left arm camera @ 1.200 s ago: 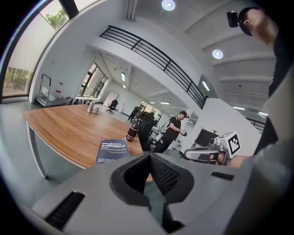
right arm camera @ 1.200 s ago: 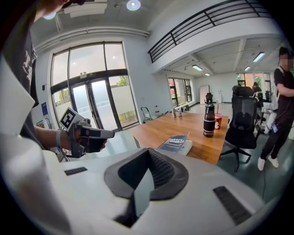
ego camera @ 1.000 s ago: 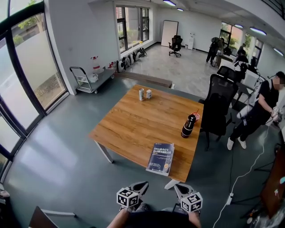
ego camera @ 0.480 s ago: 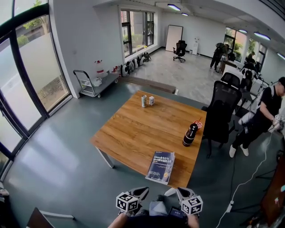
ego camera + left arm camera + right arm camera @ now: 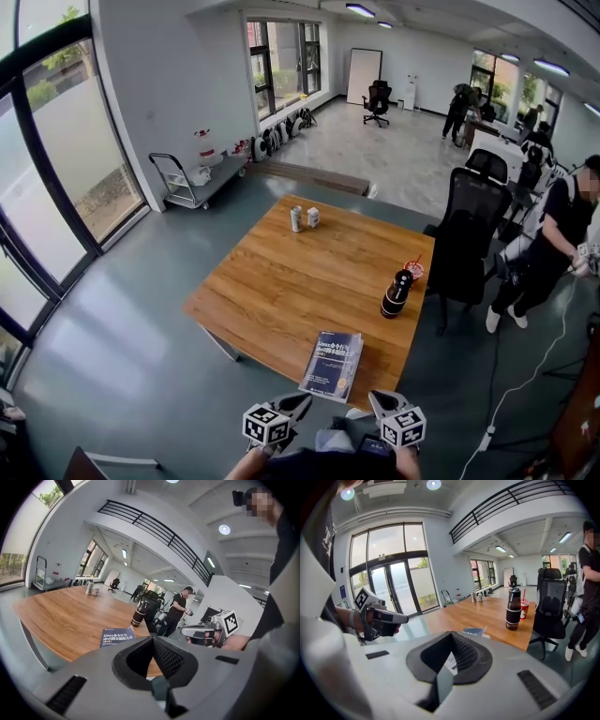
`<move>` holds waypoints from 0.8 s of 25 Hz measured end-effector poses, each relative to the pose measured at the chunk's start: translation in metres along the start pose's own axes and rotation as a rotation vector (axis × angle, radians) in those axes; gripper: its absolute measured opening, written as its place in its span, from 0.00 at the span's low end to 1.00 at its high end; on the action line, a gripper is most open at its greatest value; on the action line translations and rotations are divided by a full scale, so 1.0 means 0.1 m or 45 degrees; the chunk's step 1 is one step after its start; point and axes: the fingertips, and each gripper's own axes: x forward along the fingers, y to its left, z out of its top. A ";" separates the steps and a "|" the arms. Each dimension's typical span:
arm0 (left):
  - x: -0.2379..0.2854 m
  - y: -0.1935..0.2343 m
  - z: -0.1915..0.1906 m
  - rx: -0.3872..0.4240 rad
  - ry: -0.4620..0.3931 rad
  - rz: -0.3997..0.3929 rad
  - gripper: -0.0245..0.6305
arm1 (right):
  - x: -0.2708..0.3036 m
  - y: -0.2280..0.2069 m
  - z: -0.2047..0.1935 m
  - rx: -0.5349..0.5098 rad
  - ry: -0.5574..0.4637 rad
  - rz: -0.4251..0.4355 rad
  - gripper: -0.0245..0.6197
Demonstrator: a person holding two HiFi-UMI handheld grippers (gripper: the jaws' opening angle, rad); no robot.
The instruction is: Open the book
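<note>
Your left claw point(image 5: 298, 403) is pinched together and empty, since nothing is reached yet. The closed book point(image 5: 332, 364) lies at the bench's point(image 5: 281, 281) near edge, just ahead. Your right claw point(image 5: 377, 400) is likewise closed and empty.

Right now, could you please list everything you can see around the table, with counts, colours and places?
table: one, brown wood, room's middle.
book: one, blue, closed, table's near edge.
bottle: one, dark, table's right side.
cup: one, red, behind the bottle.
cans: two, pale, table's far edge.
office chair: one, black, right of table.
cart: one, grey, by left windows.
people: several, dark clothes, right side.
left gripper: one, grey, shut, empty, short of book.
right gripper: one, grey, shut, empty.
</note>
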 end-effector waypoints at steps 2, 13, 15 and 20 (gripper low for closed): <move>0.10 0.03 0.12 0.011 0.000 -0.006 0.04 | 0.10 -0.14 0.08 0.016 -0.002 0.001 0.02; 0.47 0.29 0.54 0.012 -0.030 0.039 0.04 | 0.55 -0.58 0.46 0.015 -0.019 0.059 0.02; 0.52 0.32 0.54 0.002 -0.037 0.042 0.04 | 0.60 -0.64 0.51 0.011 -0.030 0.066 0.02; 0.64 0.38 0.57 -0.008 -0.010 0.081 0.04 | 0.69 -0.75 0.52 0.019 -0.024 0.088 0.02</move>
